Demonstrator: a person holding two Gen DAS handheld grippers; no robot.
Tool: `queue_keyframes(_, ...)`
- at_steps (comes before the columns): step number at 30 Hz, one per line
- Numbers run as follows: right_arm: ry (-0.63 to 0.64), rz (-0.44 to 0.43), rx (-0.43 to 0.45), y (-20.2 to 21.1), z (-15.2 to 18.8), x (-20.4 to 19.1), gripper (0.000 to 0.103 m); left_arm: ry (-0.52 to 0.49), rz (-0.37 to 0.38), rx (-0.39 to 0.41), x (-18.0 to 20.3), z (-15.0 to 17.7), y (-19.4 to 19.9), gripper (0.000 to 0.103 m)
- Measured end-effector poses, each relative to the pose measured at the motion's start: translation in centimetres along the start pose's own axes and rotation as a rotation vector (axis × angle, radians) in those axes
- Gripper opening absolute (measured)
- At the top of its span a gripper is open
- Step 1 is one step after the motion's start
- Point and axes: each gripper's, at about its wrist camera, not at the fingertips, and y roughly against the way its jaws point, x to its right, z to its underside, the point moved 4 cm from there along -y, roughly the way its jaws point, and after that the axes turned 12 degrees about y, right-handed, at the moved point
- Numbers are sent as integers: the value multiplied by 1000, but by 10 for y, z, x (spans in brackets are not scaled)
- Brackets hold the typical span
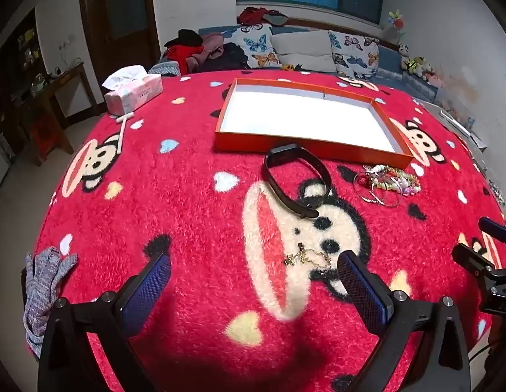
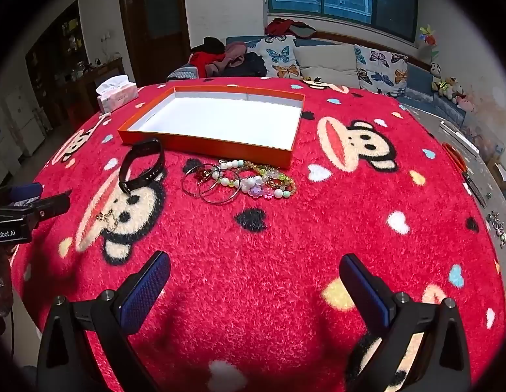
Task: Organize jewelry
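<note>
An orange tray (image 1: 276, 145) (image 2: 200, 143) with a white inside lies at the far side of the red monkey-print blanket. A black wristband (image 1: 295, 179) (image 2: 140, 168) lies just in front of it. A pile of bead bracelets and thin silver bangles (image 1: 388, 181) (image 2: 246, 181) lies to its right. A gold chain (image 1: 307, 258) (image 2: 107, 219) lies on a monkey face, close to my left gripper's right finger. My left gripper (image 1: 253, 264) is open and empty above the blanket. My right gripper (image 2: 254, 264) is open and empty, well short of the bracelets.
A pink tissue box (image 1: 134, 91) (image 2: 117, 94) stands at the far left edge. A grey knit glove (image 1: 44, 287) lies at the near left edge. Scissors (image 2: 462, 166) and small items (image 2: 499, 228) lie on the grey surface to the right. A sofa stands behind.
</note>
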Motion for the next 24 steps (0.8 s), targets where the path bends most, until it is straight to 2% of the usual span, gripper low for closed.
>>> queue_keyframes(5, 1, -7, -8, -1, 1, 0, 103, 40, -1, -25, -8, -2, -5, 103)
queue_keyframes(6, 2, -6, -9, -1, 1, 0, 103, 14, 9, -22, -3, 0, -6, 103)
queue_keyframes(12, -5, -8, -9, -5, -7, 3, 103, 13, -2, -7, -1, -1, 0, 103)
queue_keyframes(24, -18, -28, -8, -9, 0, 8, 103, 35, 1, -46, 11, -14, -7, 103)
